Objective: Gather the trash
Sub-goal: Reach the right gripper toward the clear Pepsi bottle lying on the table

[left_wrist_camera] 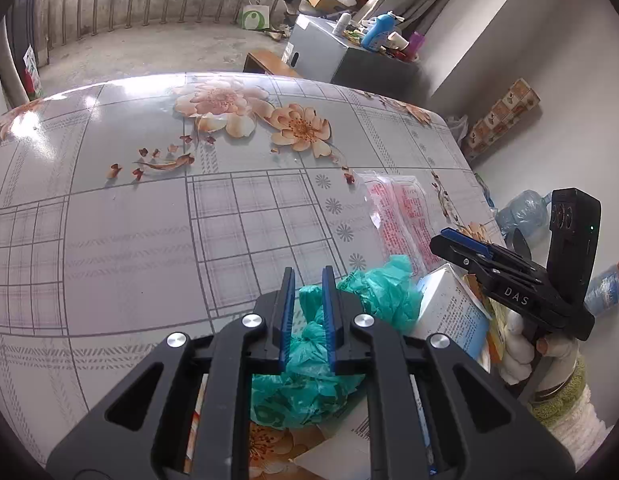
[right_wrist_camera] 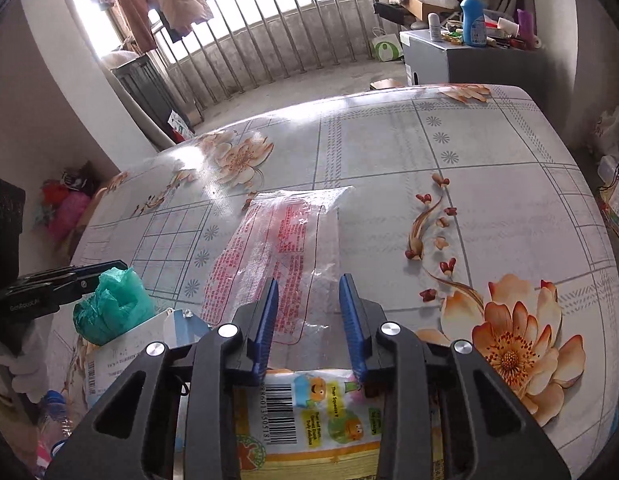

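Beyond the clear plastic bag (right_wrist_camera: 285, 240) the table (right_wrist_camera: 489, 208) lies open; nearer than it, green bag (right_wrist_camera: 113, 304), white box (left_wrist_camera: 453, 312) and yellow packet (right_wrist_camera: 309, 412) crowd together, seemingly touching.

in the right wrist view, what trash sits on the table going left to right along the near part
green plastic bag → white and blue carton → clear printed plastic bag, running up the middle. The yellow snack packet lies nearest, under the right gripper.
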